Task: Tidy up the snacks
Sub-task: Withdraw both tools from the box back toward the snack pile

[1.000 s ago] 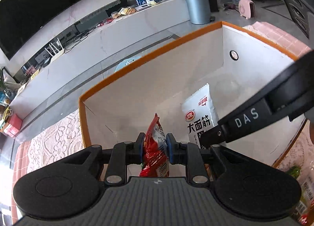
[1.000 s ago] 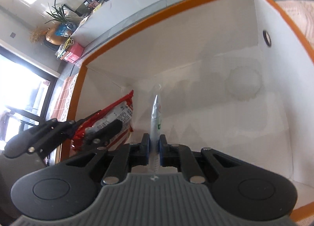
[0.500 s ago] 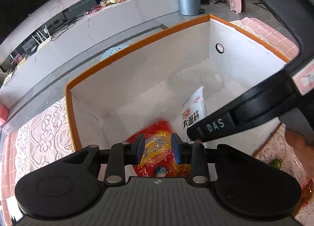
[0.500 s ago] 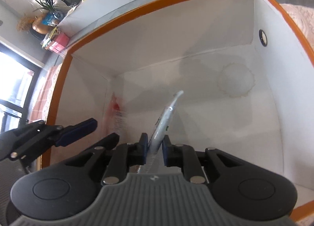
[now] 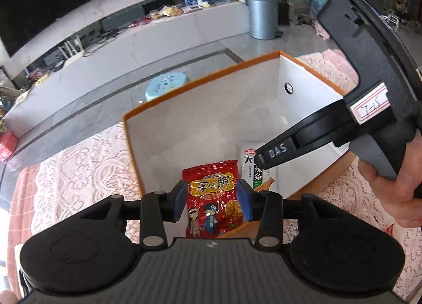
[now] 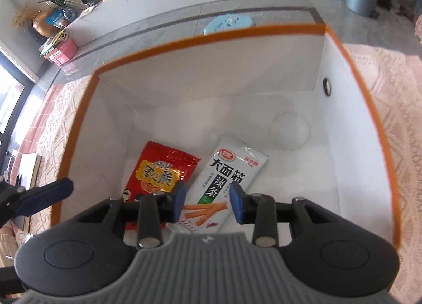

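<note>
A white box with an orange rim (image 5: 200,80) (image 6: 211,33) stands on the lace cloth. On its floor lie a red snack packet (image 5: 211,198) (image 6: 161,172) and, to its right, a white snack packet (image 5: 257,176) (image 6: 226,174), both flat. My left gripper (image 5: 213,199) hangs above the red packet, its jaws opening, the pads clear of it. My right gripper (image 6: 207,202) hovers over the white packet, jaws opening too, with nothing pressed between them. In the left wrist view the right gripper's black body crosses the right side, held by a hand (image 5: 395,188).
A pink lace tablecloth (image 5: 79,161) (image 6: 382,80) covers the table around the box. Beyond the table's far edge sit a light blue round stool (image 5: 166,85) (image 6: 229,23), a grey bin (image 5: 262,15) and a long white counter. More wrapped snacks lie at the right (image 5: 390,230).
Both grippers let go of their packets and rose. The red and white packets dropped from upright between the pads to lying flat on the box floor.
</note>
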`<action>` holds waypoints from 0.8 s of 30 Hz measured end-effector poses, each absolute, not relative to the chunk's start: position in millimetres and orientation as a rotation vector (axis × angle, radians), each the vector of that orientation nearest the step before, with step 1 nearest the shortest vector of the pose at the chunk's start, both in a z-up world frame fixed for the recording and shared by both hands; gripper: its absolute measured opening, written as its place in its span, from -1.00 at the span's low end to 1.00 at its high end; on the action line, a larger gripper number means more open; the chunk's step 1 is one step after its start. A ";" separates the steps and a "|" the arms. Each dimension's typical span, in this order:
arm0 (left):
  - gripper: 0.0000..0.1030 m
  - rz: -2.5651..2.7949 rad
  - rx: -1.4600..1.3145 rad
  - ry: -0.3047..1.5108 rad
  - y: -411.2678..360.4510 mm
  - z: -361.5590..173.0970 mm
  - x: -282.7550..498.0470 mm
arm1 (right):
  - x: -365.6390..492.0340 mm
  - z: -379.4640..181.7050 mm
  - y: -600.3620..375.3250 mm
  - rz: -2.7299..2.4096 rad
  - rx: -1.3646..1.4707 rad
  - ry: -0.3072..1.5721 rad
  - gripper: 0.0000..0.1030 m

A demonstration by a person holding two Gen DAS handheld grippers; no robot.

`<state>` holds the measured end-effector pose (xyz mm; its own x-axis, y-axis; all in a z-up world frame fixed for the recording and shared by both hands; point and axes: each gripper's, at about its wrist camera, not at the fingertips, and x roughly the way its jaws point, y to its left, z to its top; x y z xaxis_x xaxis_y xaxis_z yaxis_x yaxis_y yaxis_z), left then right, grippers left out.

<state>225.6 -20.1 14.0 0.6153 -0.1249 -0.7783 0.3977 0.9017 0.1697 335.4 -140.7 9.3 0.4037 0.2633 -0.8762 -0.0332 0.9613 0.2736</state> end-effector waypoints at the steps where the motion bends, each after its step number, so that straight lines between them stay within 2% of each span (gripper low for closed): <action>1: -0.02 -0.305 0.337 0.851 -18.2 18.1 222.7 | 332.0 14.7 -141.5 0.194 0.226 1.133 -0.31; 3: 0.03 -0.308 0.315 0.837 -15.6 27.5 212.5 | 322.2 26.2 -143.5 0.199 0.221 1.110 -0.30; 5: 0.16 -0.310 0.294 0.823 -13.4 35.9 202.6 | 312.0 38.8 -144.0 0.201 0.200 1.085 -0.29; 10: 0.22 -0.264 0.255 0.793 -7.0 58.5 172.5 | 279.6 67.8 -147.1 0.224 0.159 1.017 -0.22; 14: 0.38 -0.242 0.199 0.759 1.8 72.5 141.8 | 242.1 91.5 -153.1 0.240 0.129 0.930 -0.22; 24: 0.50 -0.167 0.066 0.778 30.3 62.3 81.4 | 131.8 108.0 -170.7 0.281 0.112 0.785 -0.22</action>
<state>81.4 30.3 62.3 0.6999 -0.1261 -0.7030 0.1744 0.9847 -0.0030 131.8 -170.7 108.0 0.6727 0.2906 -0.6805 -0.2081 0.9568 0.2029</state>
